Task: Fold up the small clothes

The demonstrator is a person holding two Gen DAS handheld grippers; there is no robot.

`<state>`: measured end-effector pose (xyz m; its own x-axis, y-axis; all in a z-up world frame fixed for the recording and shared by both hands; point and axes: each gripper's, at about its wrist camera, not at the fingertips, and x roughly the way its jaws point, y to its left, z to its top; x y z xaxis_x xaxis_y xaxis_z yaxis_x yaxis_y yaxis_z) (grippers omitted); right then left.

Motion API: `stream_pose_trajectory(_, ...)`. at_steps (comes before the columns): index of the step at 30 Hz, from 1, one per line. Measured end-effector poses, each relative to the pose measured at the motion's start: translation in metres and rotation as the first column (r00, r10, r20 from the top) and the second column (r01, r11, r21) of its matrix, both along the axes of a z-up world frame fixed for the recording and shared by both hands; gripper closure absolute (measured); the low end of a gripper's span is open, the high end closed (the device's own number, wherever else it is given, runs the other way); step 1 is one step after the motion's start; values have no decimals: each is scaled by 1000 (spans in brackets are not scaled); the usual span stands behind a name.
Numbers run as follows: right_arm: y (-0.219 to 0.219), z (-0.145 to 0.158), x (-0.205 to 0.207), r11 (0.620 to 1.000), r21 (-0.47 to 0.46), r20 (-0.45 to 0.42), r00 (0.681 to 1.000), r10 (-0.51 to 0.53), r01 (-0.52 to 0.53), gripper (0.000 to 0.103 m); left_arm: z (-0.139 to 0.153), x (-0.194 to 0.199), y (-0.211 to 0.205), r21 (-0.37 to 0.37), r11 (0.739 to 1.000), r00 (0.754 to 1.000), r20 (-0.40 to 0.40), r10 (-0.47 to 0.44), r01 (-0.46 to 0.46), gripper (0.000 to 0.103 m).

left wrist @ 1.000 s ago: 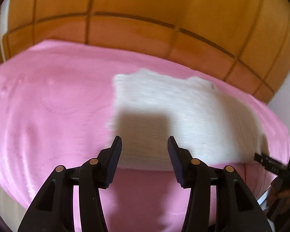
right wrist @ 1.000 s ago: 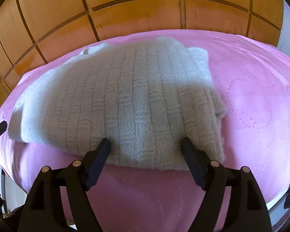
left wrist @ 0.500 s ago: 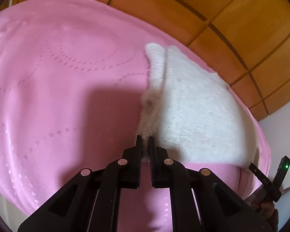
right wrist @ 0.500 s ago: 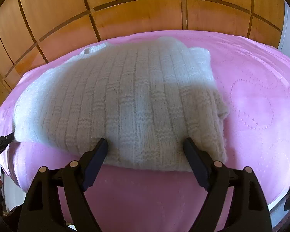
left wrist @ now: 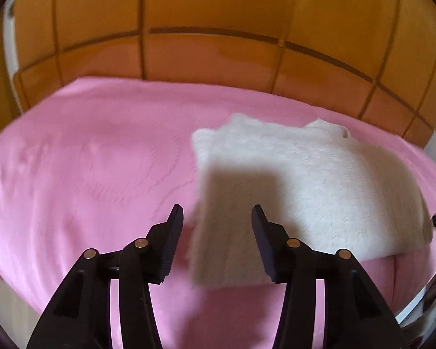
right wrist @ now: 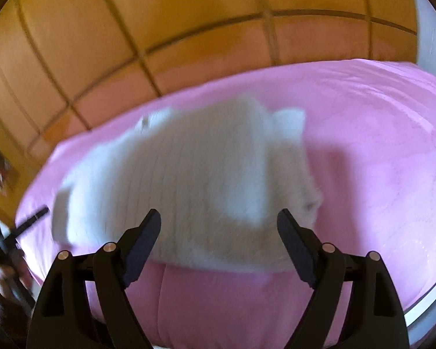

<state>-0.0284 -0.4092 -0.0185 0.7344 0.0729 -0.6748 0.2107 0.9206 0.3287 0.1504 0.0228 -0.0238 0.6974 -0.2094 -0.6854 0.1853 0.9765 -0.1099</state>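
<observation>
A folded white knitted sweater (left wrist: 305,180) lies flat on the pink bed cover (left wrist: 87,160). My left gripper (left wrist: 216,208) hovers over the sweater's near left corner. Its jaws are opening, and the corner lies below and beyond them with no pad pressing on it. In the right wrist view the sweater (right wrist: 194,180) is blurred. My right gripper (right wrist: 218,213) stands open above its near edge and holds nothing. The left gripper's tip (right wrist: 29,221) shows at the sweater's left end.
A padded wooden headboard (left wrist: 218,58) runs behind the bed. Bare pink cover (right wrist: 378,145) stretches to the right of the sweater and also to its left. The bed's front edge drops off just below both grippers. A white wall (right wrist: 430,29) stands at the far right.
Half a second ago my left gripper was shut on the sweater's left edge; now it has let go and drawn back. My right gripper has risen and pulled back a little, still open.
</observation>
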Motion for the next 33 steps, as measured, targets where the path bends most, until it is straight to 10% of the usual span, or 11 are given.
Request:
stream_pose_trajectory(10,-79,-34,3,962,205,-66,983,-171,181,16,0,12,-55,97,986,990,26,-136,133,55)
stream_pose_trajectory(18,-87,-50,10,950,283,-56,992,-117,128,14,-15,19,-63,106,982,988,-24,-153,154,55)
stream_pose_trajectory(25,-78,-60,28,912,411,-42,999,27,-7,49,-30,26,-58,49,988,987,-69,-145,149,54)
stream_pose_trajectory(28,-77,-64,36,892,451,-50,998,29,-3,79,-33,29,-50,-15,990,986,-86,-143,142,54)
stream_pose_trajectory(33,-58,-38,39,902,430,-5,999,50,-43,85,-31,34,-36,-121,983,982,-112,-151,137,54)
